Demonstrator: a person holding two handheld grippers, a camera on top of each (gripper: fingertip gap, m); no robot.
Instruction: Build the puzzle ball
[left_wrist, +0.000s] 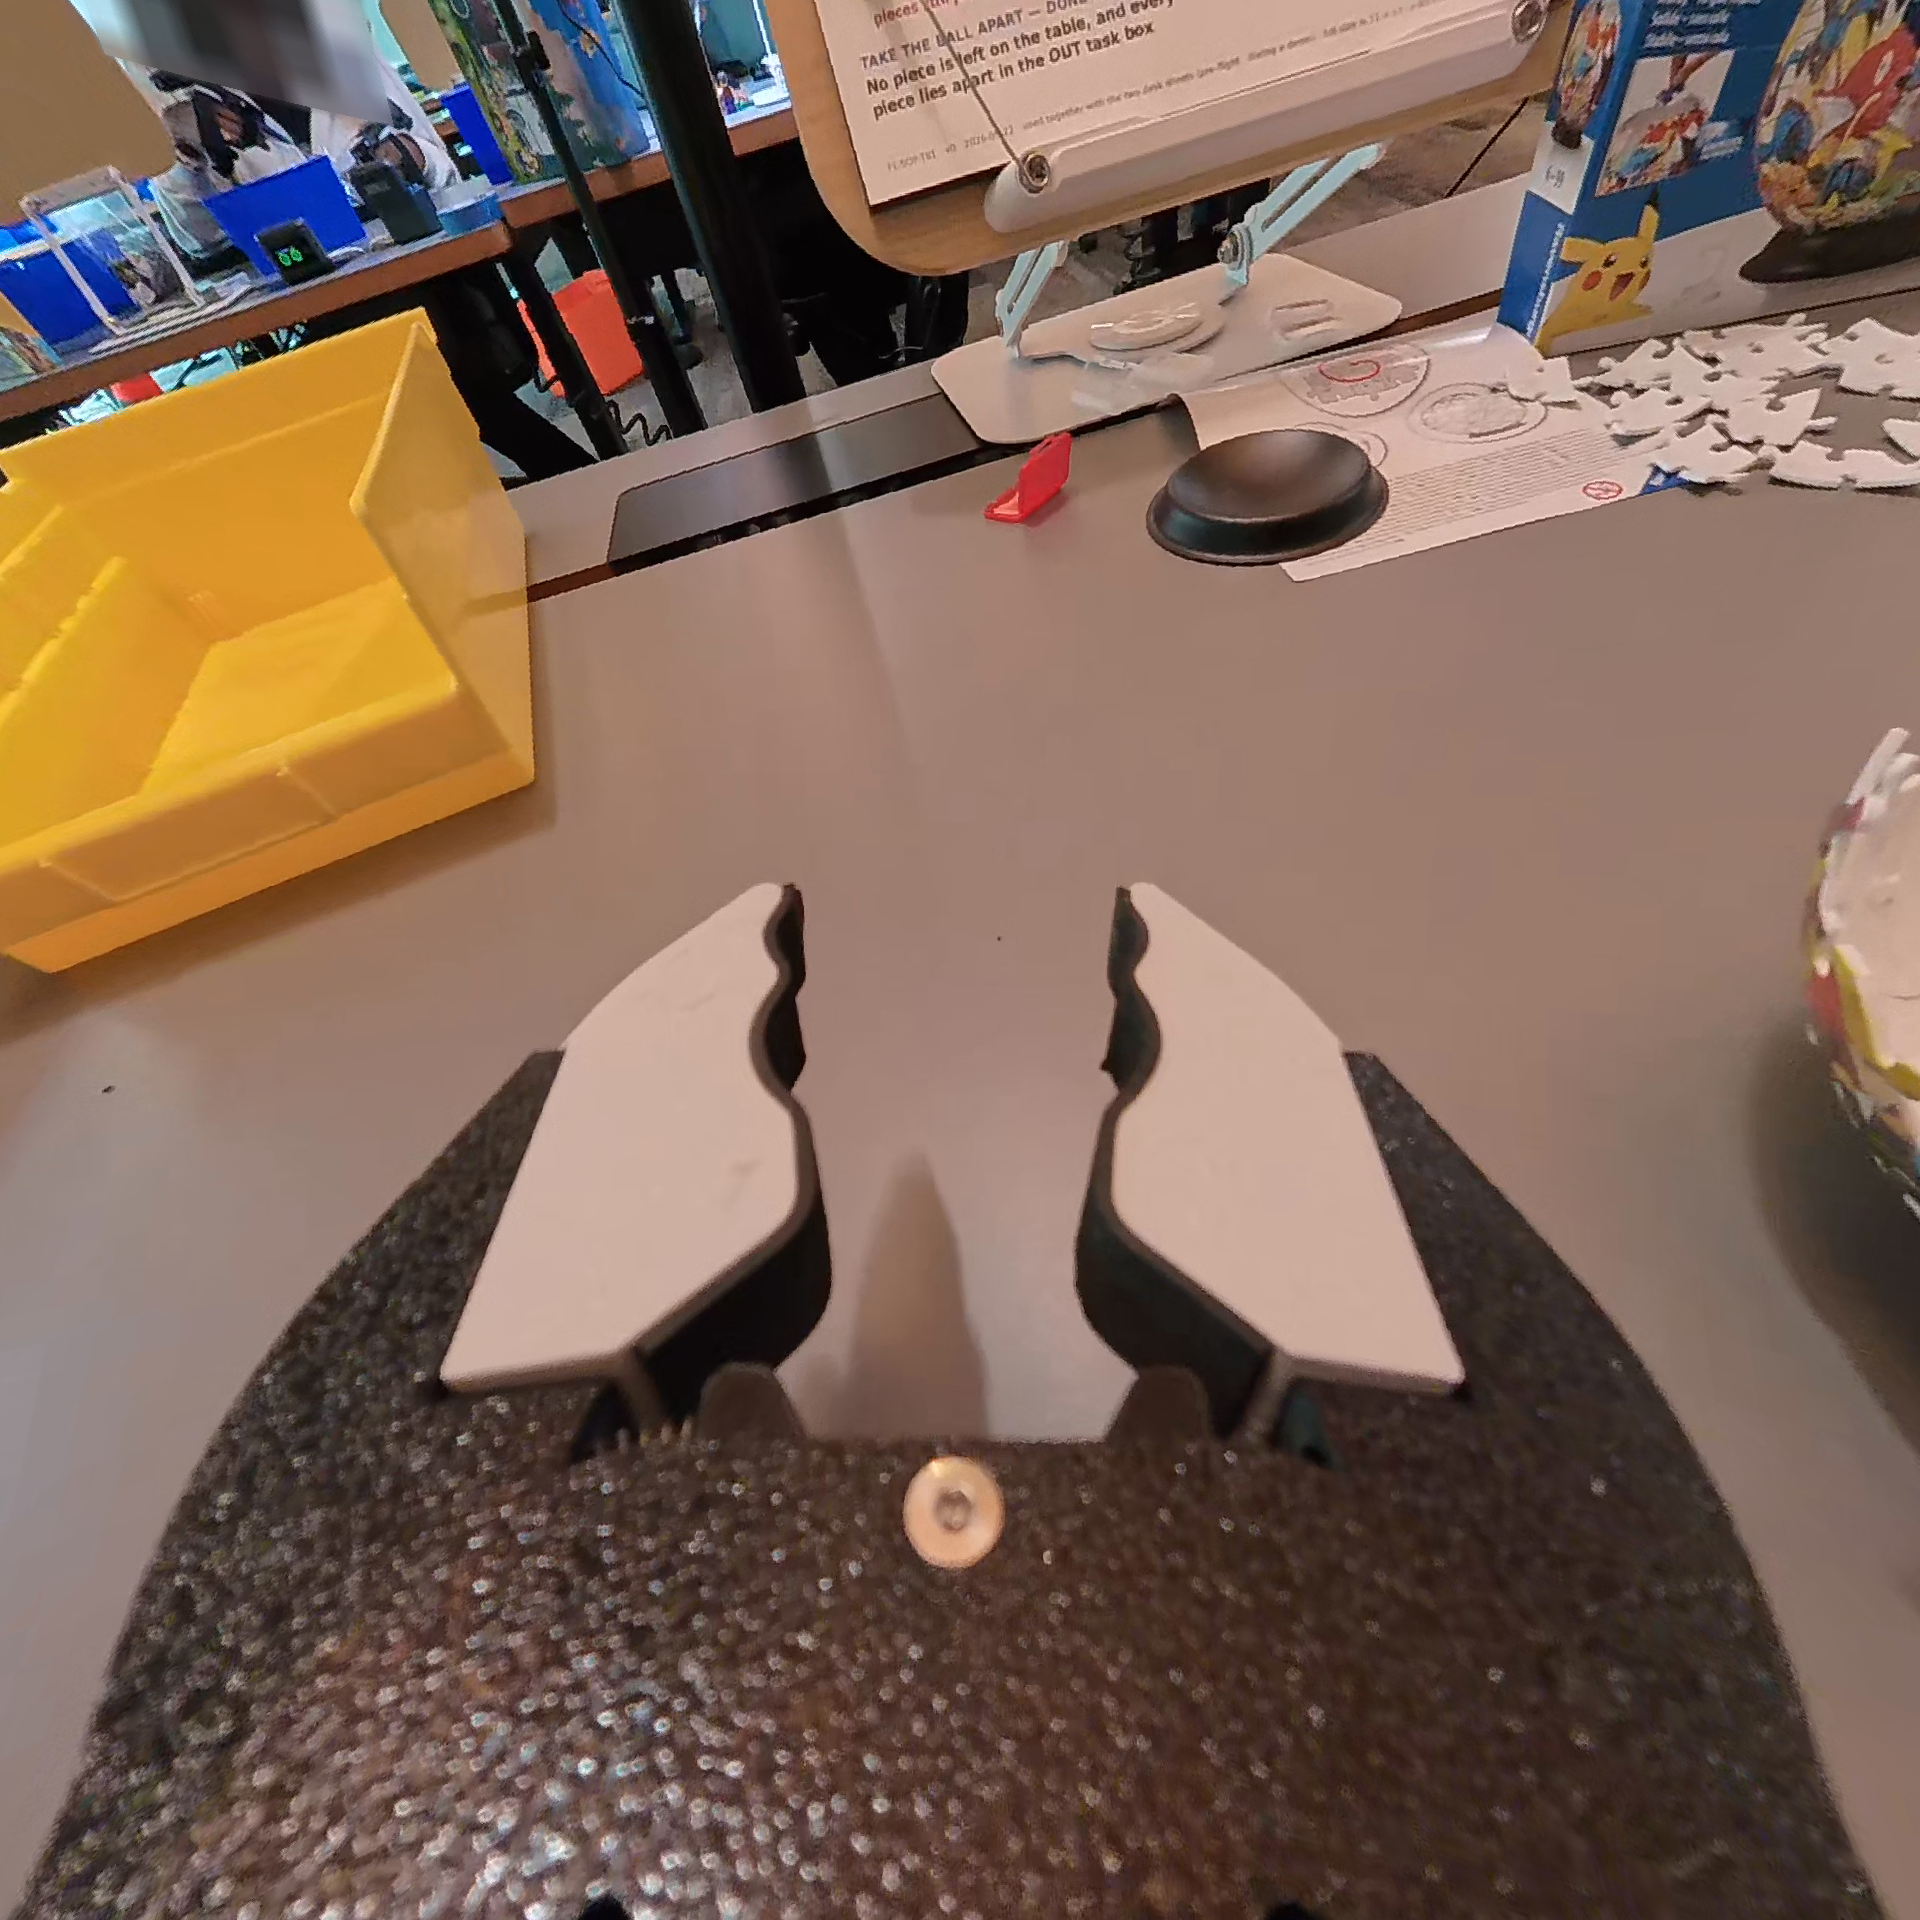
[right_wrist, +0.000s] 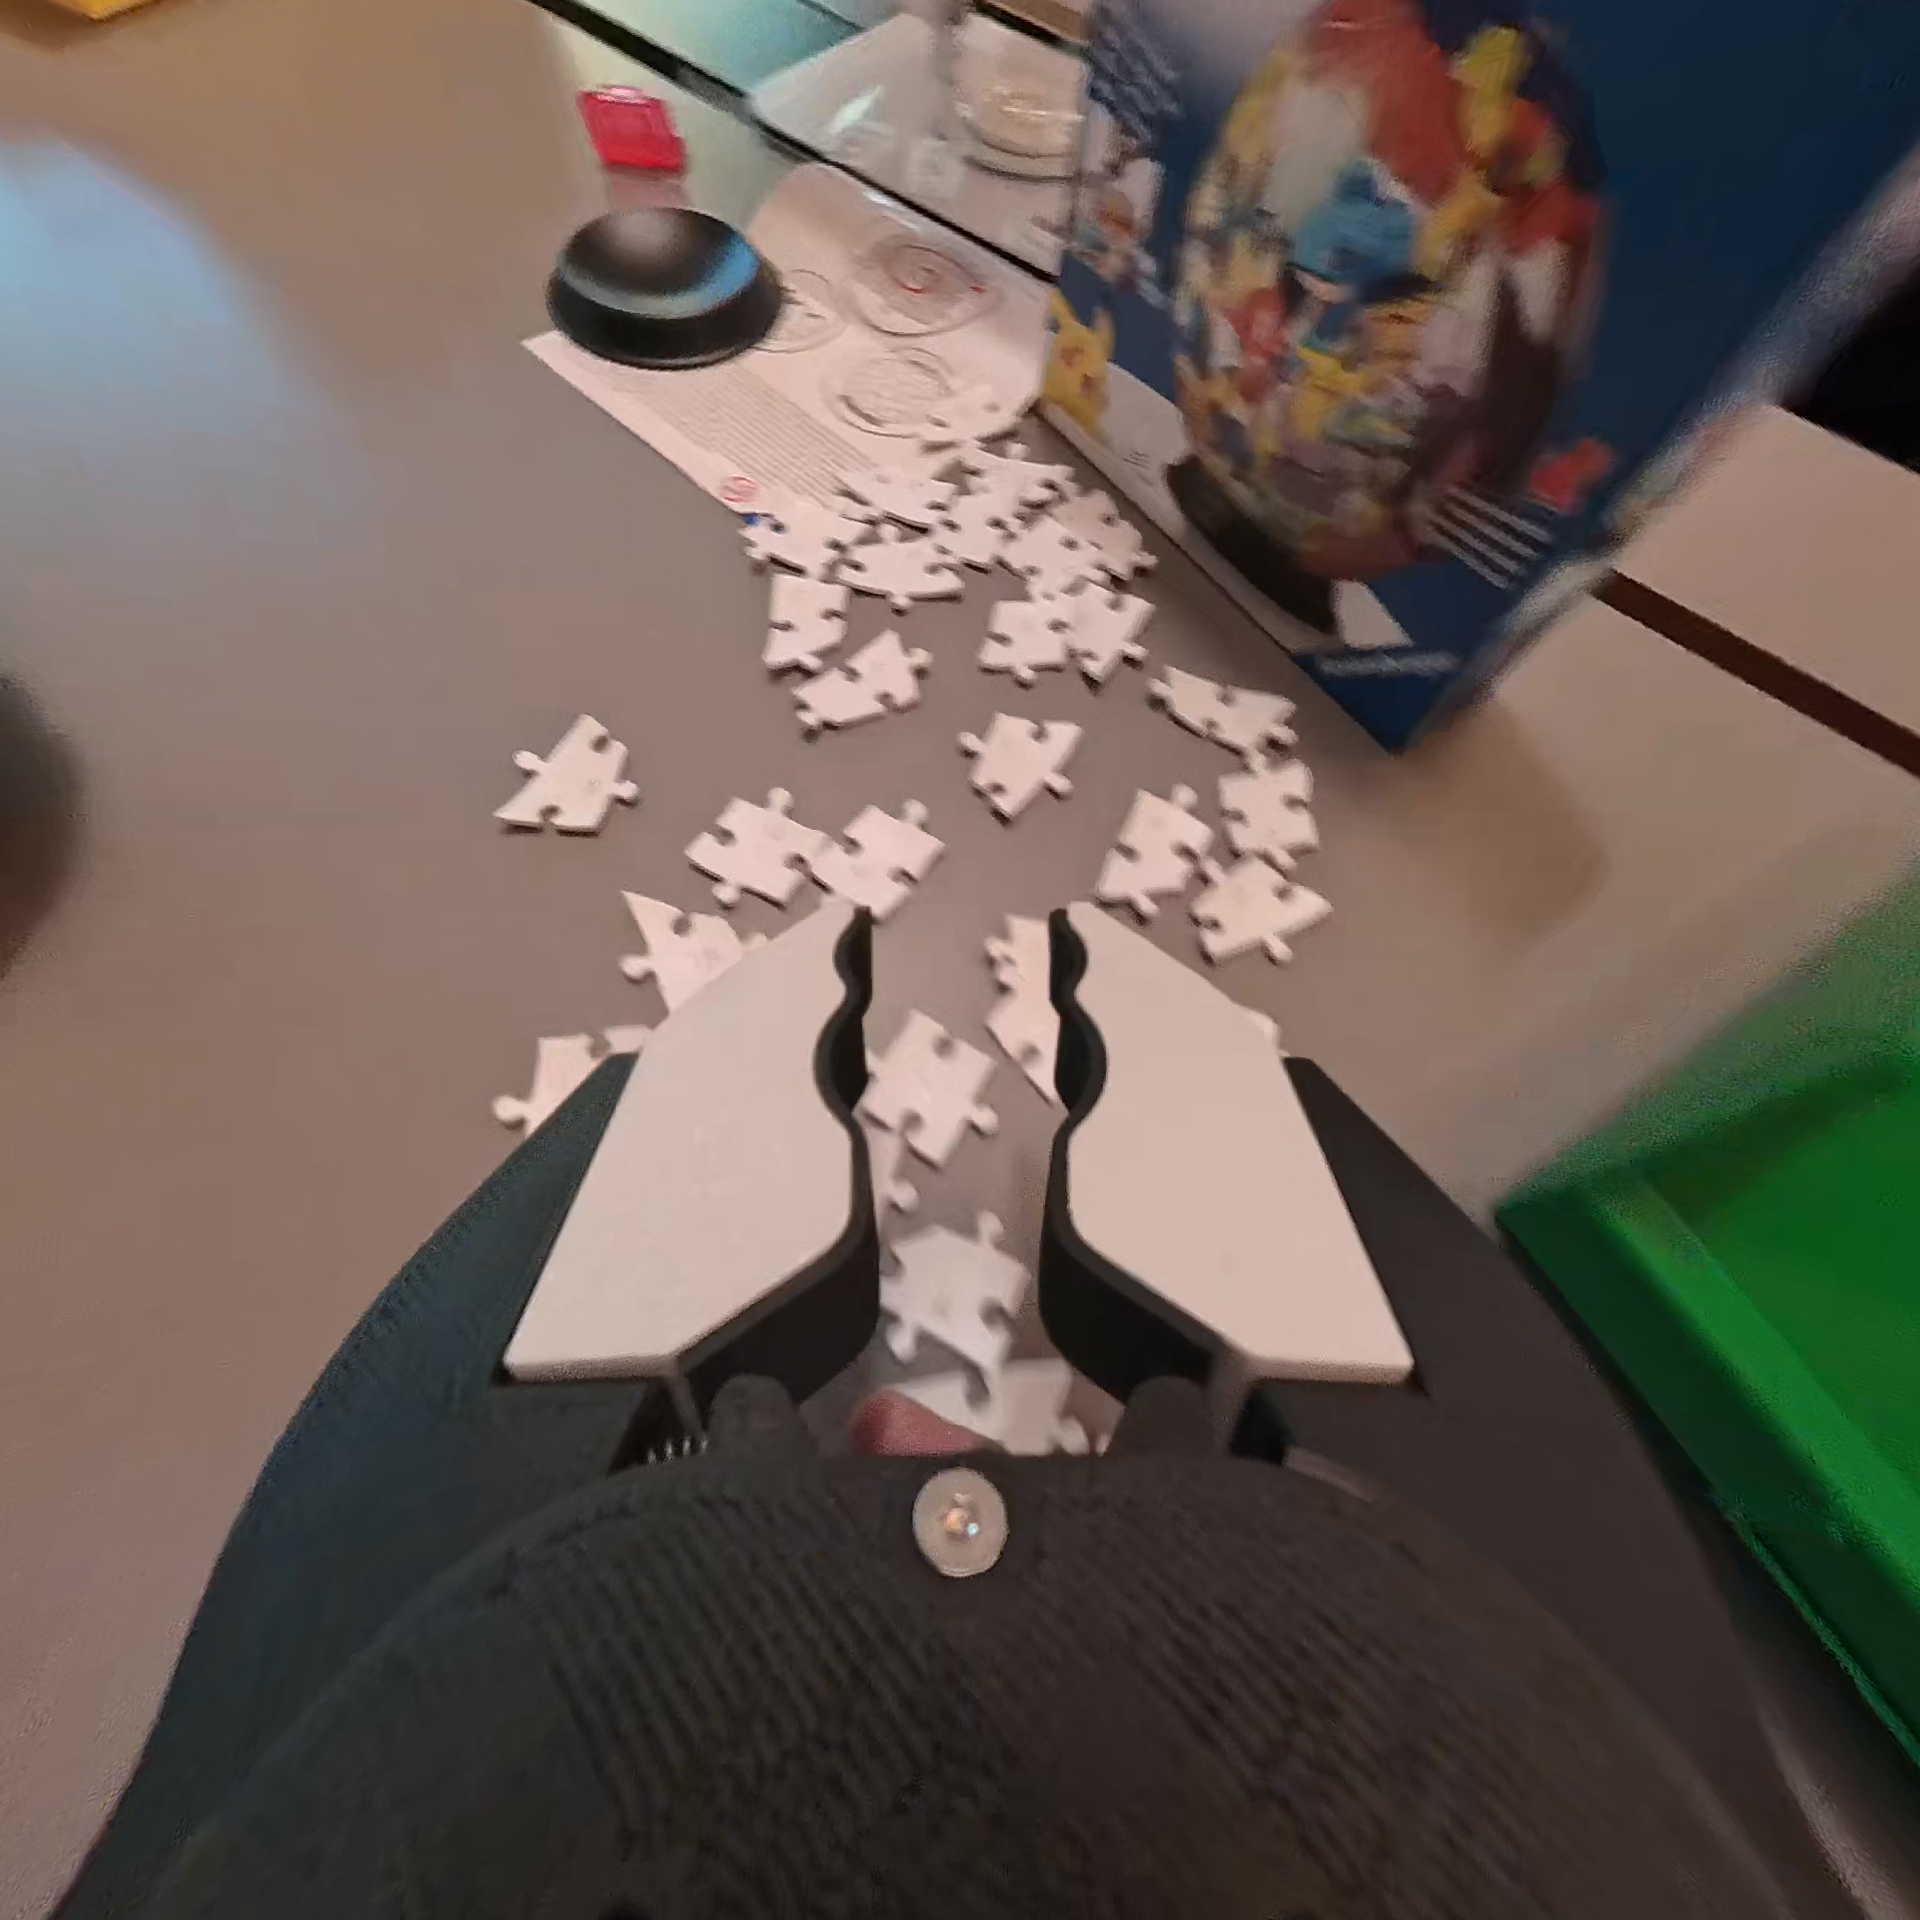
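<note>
The part-built puzzle ball (left_wrist: 1870, 987), colourful outside and white inside, sits at the right edge of the left wrist view. My left gripper (left_wrist: 956, 904) is open and empty over the bare grey table (left_wrist: 1039, 707), left of the ball. Several loose white puzzle pieces (right_wrist: 883, 852) lie scattered on the table, and they also show far right in the left wrist view (left_wrist: 1745, 405). My right gripper (right_wrist: 956, 920) is open above these pieces. One piece (right_wrist: 925, 1081) lies on the table under the gap, and the pads do not press on it.
A yellow bin (left_wrist: 260, 675) stands at the left, and a green bin (right_wrist: 1766, 1299) at the right. The black ball stand (left_wrist: 1268, 494) rests on an instruction sheet (left_wrist: 1475, 488). The puzzle box (right_wrist: 1403, 364) stands behind the pieces. A small red item (left_wrist: 1029, 483) and a document holder (left_wrist: 1143, 332) are at the back. About 45 cm separates my left fingertips from my right.
</note>
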